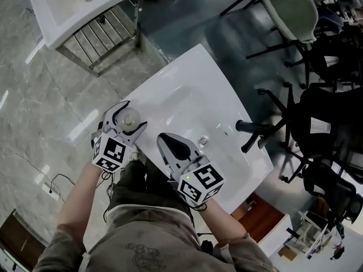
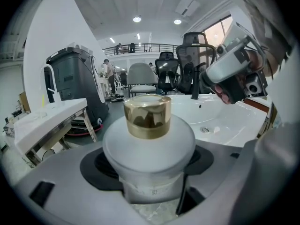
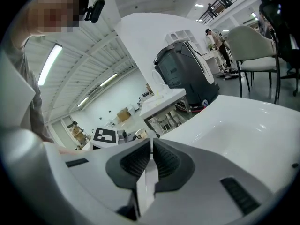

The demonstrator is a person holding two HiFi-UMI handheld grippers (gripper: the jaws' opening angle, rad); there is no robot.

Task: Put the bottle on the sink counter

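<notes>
A white bottle (image 2: 149,146) with a gold cap (image 2: 146,115) stands upright between the jaws of my left gripper (image 1: 127,119), which is shut on it. In the head view the bottle (image 1: 129,119) is at the near left corner of the white sink counter (image 1: 227,95); whether it rests on the counter cannot be told. My right gripper (image 1: 177,147) is shut with nothing between its jaws and hovers over the counter's near edge, beside the basin (image 1: 181,103). In the right gripper view its pads (image 3: 151,161) are pressed together.
The basin drain (image 1: 203,141) and a black tap (image 1: 252,128) lie to the right. A second white sink unit (image 1: 74,7) on a metal frame stands at the far left. Office chairs (image 1: 329,112) crowd the right side. A dark bin (image 2: 75,86) stands behind.
</notes>
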